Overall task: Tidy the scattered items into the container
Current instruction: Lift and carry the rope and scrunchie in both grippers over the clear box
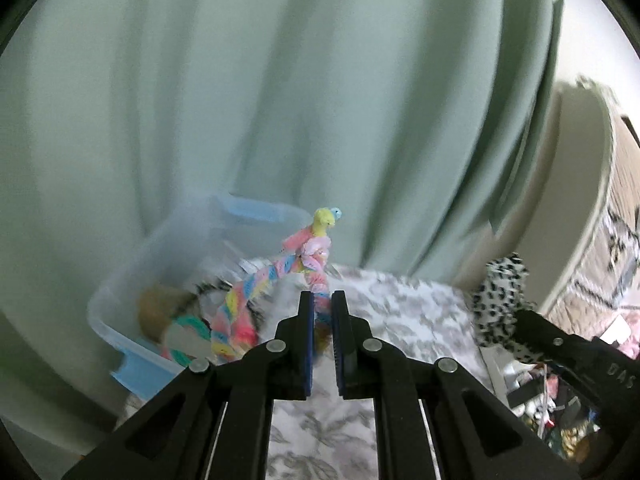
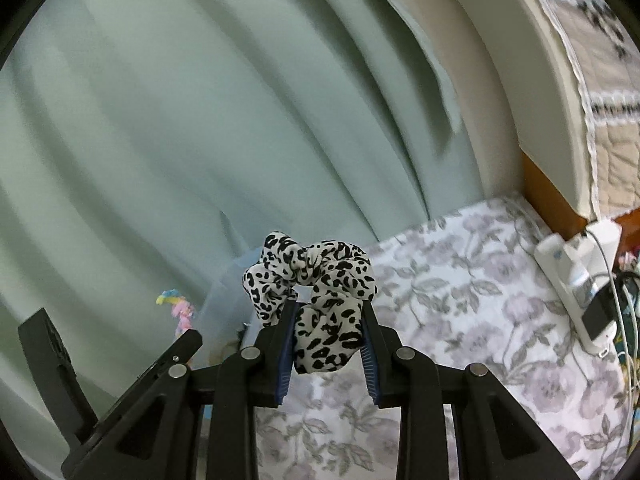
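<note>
Beside bin rim [image 1: 120,280], scrunchie-laden right tool [image 2: 328,316]

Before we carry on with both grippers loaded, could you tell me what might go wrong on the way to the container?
1. The left gripper pinches only one strand of the rainbow braided band; its loose loop dangles and could snag the clear bin's rim.
2. The right gripper holds the leopard-print scrunchie by a soft fold, which might slip free.
3. The two grippers sit close together, so they could bump.
</note>
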`<action>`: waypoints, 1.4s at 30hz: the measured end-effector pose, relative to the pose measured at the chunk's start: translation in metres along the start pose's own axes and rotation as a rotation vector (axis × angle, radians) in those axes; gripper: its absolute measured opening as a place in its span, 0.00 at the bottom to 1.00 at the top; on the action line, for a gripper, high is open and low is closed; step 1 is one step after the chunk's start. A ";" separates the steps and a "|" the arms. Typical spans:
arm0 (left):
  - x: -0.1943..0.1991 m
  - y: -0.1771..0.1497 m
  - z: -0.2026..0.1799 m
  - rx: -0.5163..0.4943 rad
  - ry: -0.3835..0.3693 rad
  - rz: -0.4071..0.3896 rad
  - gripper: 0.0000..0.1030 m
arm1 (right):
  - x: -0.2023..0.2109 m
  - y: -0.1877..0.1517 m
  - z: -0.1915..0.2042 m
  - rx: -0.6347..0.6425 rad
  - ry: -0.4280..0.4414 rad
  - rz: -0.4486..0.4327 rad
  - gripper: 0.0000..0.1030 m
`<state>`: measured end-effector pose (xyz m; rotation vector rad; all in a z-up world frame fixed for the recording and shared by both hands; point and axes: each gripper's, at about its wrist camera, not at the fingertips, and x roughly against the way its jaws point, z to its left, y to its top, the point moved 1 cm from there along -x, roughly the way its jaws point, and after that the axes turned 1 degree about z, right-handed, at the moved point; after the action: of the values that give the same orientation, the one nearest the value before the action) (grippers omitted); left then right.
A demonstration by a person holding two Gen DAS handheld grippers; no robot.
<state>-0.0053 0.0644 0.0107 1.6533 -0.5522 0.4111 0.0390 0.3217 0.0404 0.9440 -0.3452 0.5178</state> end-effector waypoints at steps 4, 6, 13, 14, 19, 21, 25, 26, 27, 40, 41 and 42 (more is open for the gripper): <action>0.007 0.011 0.026 0.045 0.031 -0.039 0.08 | 0.001 0.002 0.026 0.039 0.012 -0.013 0.31; 0.008 0.013 0.039 0.076 0.042 -0.047 0.08 | -0.002 0.001 0.035 0.059 0.021 -0.007 0.31; 0.002 0.014 0.078 0.163 0.058 -0.041 0.08 | -0.029 -0.011 0.070 0.143 0.020 0.062 0.31; 0.001 0.014 0.082 0.173 0.059 -0.041 0.08 | -0.033 -0.012 0.073 0.148 0.021 0.072 0.31; -0.004 0.015 0.103 0.238 0.062 -0.046 0.08 | -0.057 -0.021 0.091 0.190 0.022 0.123 0.31; -0.004 0.014 0.113 0.257 0.066 -0.047 0.08 | -0.066 -0.024 0.097 0.208 0.022 0.139 0.31; -0.012 0.012 0.127 0.304 0.070 -0.052 0.08 | -0.082 -0.030 0.107 0.236 0.024 0.172 0.31; -0.015 0.011 0.131 0.313 0.071 -0.049 0.08 | -0.087 -0.032 0.109 0.245 0.026 0.182 0.31; -0.018 0.010 0.133 0.321 0.069 -0.047 0.08 | -0.091 -0.033 0.111 0.252 0.026 0.189 0.31; -0.030 0.007 0.145 0.304 0.022 -0.071 0.08 | -0.144 -0.046 0.135 0.327 0.033 0.280 0.31; -0.031 0.007 0.145 0.300 0.019 -0.071 0.08 | -0.148 -0.047 0.137 0.332 0.034 0.286 0.31; -0.030 0.006 0.146 0.299 0.016 -0.071 0.08 | -0.152 -0.048 0.139 0.339 0.035 0.294 0.31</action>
<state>-0.0399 -0.0764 -0.0235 1.9481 -0.4336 0.4711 -0.0672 0.1423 0.0086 1.2173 -0.3740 0.8805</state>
